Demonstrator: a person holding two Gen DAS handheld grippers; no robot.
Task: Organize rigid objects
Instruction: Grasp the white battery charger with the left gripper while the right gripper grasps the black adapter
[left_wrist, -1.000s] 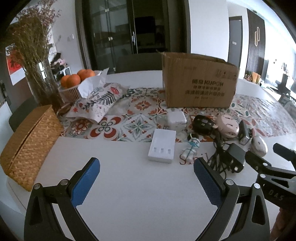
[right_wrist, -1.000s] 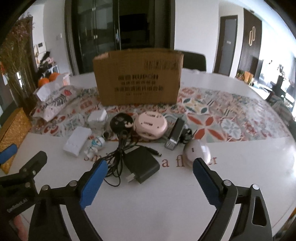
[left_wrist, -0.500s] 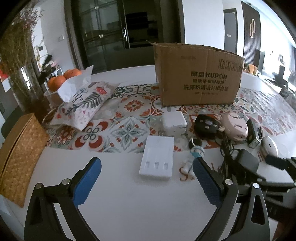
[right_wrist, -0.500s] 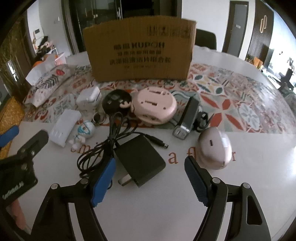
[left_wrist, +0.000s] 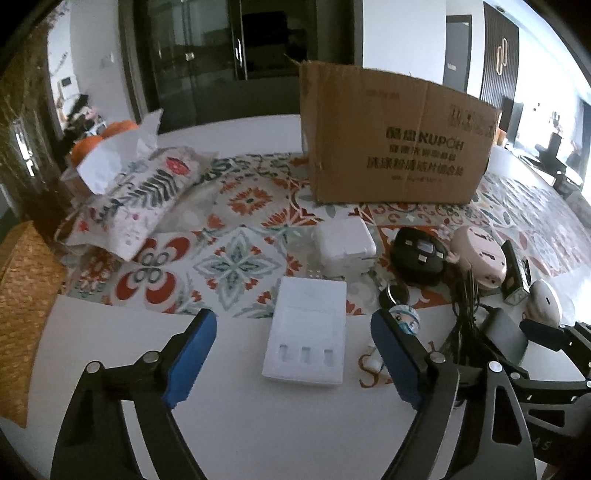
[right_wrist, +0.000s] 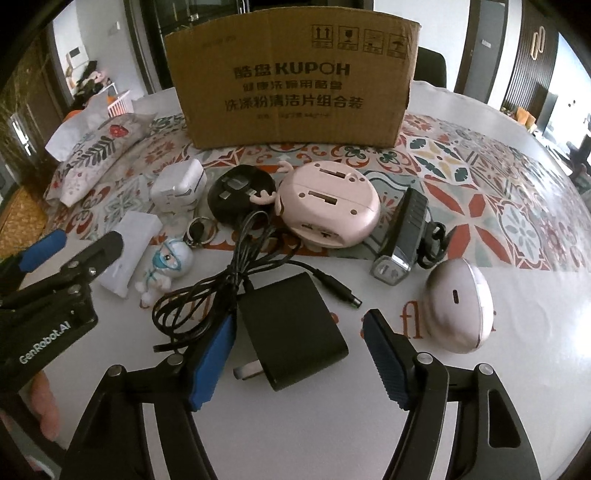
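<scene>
Nothing looks sorted yet: you have every item lying loose in front of the cardboard box (right_wrist: 291, 74) at twelve o'clock. Your left gripper (left_wrist: 291, 354), jaws just narrowing, straddles the white charger (left_wrist: 306, 332) without touching it. Your right gripper (right_wrist: 299, 350), also narrowing, brackets the black adapter (right_wrist: 291, 325) and grips nothing. All picking is left.

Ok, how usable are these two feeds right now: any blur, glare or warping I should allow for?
Left wrist view: soft with motion blur, the print on the box smeared; bright windows at far right wash out; fisheye bends the table edge. Right wrist view: sharper, the box print readable, the black adapter crisp; windows at right blown out; corners vignetted black in both.
</scene>
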